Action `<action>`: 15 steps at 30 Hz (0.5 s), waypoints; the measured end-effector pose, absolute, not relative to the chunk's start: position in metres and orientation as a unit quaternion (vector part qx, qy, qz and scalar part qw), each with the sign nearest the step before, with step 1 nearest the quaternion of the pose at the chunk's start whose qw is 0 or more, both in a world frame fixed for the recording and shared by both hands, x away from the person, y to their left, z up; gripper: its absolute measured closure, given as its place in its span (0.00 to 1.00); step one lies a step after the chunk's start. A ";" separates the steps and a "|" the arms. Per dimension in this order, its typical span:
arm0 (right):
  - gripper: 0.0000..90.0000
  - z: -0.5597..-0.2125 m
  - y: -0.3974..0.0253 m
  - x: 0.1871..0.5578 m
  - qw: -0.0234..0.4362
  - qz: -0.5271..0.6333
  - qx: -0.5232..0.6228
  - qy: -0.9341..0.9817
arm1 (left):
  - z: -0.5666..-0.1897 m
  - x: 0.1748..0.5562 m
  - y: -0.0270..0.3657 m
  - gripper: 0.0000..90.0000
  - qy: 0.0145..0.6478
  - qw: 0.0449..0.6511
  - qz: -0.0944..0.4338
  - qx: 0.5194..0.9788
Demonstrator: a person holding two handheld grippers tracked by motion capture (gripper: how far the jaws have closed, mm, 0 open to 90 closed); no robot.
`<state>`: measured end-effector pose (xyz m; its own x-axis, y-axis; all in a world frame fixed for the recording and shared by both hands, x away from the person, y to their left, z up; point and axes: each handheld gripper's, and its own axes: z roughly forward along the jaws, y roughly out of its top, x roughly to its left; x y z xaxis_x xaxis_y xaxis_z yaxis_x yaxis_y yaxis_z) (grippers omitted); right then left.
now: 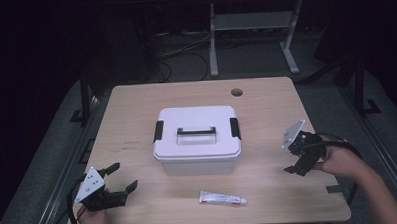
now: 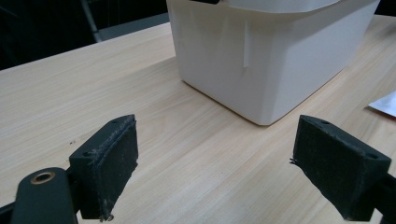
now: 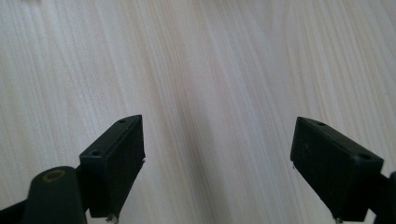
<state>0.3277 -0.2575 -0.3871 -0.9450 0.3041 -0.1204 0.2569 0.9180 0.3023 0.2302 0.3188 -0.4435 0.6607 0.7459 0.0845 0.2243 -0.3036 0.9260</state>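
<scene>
A white lidded storage box point(image 1: 196, 139) with black side latches and a black handle stands in the middle of the wooden table point(image 1: 136, 109). A small white tube point(image 1: 222, 197) lies in front of it near the table's front edge. My left gripper point(image 1: 123, 177) rests at the front left corner, open, its jaws wide apart and pointing toward the box point(image 2: 266, 56). A corner of the tube point(image 2: 385, 103) peeks in at the right of the left gripper view. My right gripper point(image 1: 294, 163) hovers at the right side, open, tilted down over bare wood point(image 3: 210, 70).
A round cable hole point(image 1: 237, 92) sits near the table's far edge. Beyond the table stand metal legs of another desk point(image 1: 212, 41) and cables on the floor. A dark tape mark point(image 1: 334, 189) lies by the front right corner.
</scene>
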 end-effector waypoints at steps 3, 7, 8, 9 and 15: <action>0.19 -0.388 -0.257 0.330 0.081 0.142 0.144 0.976 | -0.444 0.230 0.318 0.15 0.318 0.497 0.262 0.764; 0.19 -0.391 -0.253 0.332 0.078 0.141 0.138 0.977 | -0.444 0.230 0.317 0.15 0.316 0.495 0.261 0.766; 0.19 -0.391 -0.253 0.332 0.078 0.141 0.138 0.977 | -0.444 0.230 0.317 0.15 0.316 0.495 0.261 0.766; 0.19 -0.391 -0.252 0.332 0.076 0.140 0.140 0.977 | -0.445 0.230 0.317 0.15 0.315 0.494 0.260 0.767; 0.19 -0.386 -0.246 0.331 0.080 0.141 0.135 0.977 | -0.444 0.228 0.316 0.15 0.310 0.494 0.261 0.769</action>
